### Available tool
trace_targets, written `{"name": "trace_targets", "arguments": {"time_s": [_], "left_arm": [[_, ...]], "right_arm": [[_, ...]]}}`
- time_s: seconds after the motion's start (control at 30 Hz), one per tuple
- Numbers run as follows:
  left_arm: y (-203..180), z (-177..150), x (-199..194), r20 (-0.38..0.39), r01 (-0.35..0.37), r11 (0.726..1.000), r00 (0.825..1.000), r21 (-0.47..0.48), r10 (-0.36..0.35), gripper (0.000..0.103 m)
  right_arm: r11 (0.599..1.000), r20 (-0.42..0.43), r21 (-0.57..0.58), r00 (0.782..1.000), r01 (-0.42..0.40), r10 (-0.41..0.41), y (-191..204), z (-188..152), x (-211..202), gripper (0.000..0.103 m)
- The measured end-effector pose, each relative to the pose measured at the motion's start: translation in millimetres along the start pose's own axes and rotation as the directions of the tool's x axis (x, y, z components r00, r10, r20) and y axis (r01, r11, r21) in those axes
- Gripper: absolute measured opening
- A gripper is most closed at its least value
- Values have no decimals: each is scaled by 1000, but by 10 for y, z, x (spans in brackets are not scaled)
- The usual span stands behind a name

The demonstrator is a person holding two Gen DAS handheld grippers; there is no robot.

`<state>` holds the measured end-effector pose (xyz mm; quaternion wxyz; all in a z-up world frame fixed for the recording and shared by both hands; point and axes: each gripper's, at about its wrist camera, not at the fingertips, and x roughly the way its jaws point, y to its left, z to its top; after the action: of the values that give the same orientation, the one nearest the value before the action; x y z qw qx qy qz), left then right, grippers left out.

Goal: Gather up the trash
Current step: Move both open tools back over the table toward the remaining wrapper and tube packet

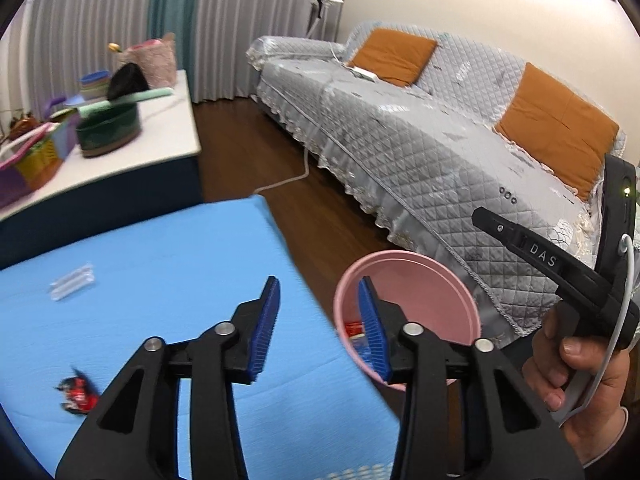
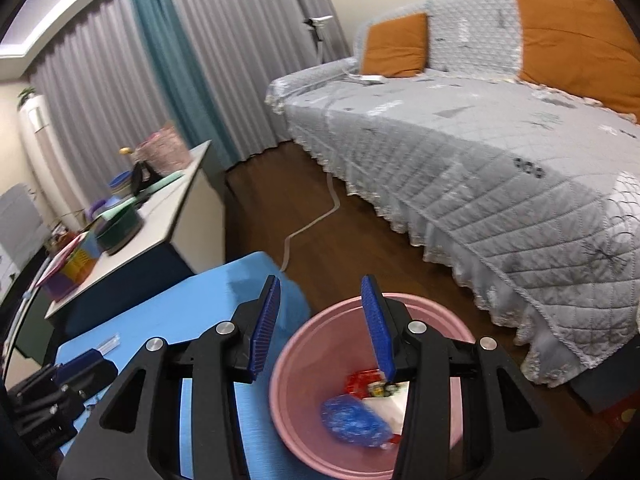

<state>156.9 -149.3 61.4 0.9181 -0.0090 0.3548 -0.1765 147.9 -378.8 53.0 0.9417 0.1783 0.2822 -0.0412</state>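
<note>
We see the sofa (image 1: 420,136) under its grey quilted cover filling the right of both views, with orange cushions (image 1: 394,56) propped against its back, and the dark wood floor (image 1: 256,148) running between it and the low white table (image 1: 160,132) that carries baskets and bowls. Nearer to us lies the blue mat (image 1: 160,280), its long edge running away from the left camera toward the far right. Just beside that edge stands the pink bin (image 2: 320,344), mouth up, and in the right wrist view it already holds trash: a blue crumpled bag (image 2: 352,420), a white piece and a red wrapper (image 2: 362,380) (their exact kinds are too blurred to tell). On the mat a clear plastic sleeve (image 1: 74,280) lies flat, its long axis pointing up and to the right, toward the far edge of the mat. A red and black wrapper (image 1: 78,394) lies crumpled near the left gripper's frame, with no clear long axis. Our left gripper (image 1: 320,312) hangs over the mat's edge with its blue pads spread wide and nothing between them. Our right gripper (image 2: 322,312) is over the bin's rim, likewise spread apart and empty.
</note>
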Motion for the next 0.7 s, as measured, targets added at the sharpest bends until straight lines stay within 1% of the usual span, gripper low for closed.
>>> {"name": "trace_targets", "arguments": {"time_s": [0.07, 0.23, 0.33, 0.4, 0.43, 0.47, 0.57, 0.7], "left_arm": [[129, 15, -112, 18, -22, 1000, 1000, 5, 22, 35], [624, 125, -451, 70, -95, 995, 993, 10, 94, 33], [1012, 222, -657, 102, -157, 988, 982, -7, 157, 33], [1304, 272, -781, 120, -197, 980, 972, -29, 199, 30], [1467, 292, -844, 130, -219, 975, 966, -41, 223, 27], [1628, 305, -896, 137, -237, 970, 961, -53, 242, 27], [2038, 308, -977, 138, -275, 958, 949, -75, 283, 22], [2500, 281, -1032, 136, -308, 946, 938, -98, 319, 21]], "right_arm": [[999, 0, -15, 999, -33, 33, 149, -26, -4, 43], [990, -9, -61, 992, -126, 126, 588, -124, -3, 43], [977, -31, -96, 981, -192, 190, 894, -215, 26, 35], [962, -54, -121, 969, -244, 239, 1119, -296, 53, 29], [955, -63, -133, 964, -264, 258, 1210, -336, 65, 29], [947, -76, -147, 958, -285, 277, 1311, -381, 80, 28], [924, -120, -180, 939, -339, 321, 1618, -532, 143, 27], [896, -175, -201, 914, -397, 366, 1957, -721, 240, 27]]}}
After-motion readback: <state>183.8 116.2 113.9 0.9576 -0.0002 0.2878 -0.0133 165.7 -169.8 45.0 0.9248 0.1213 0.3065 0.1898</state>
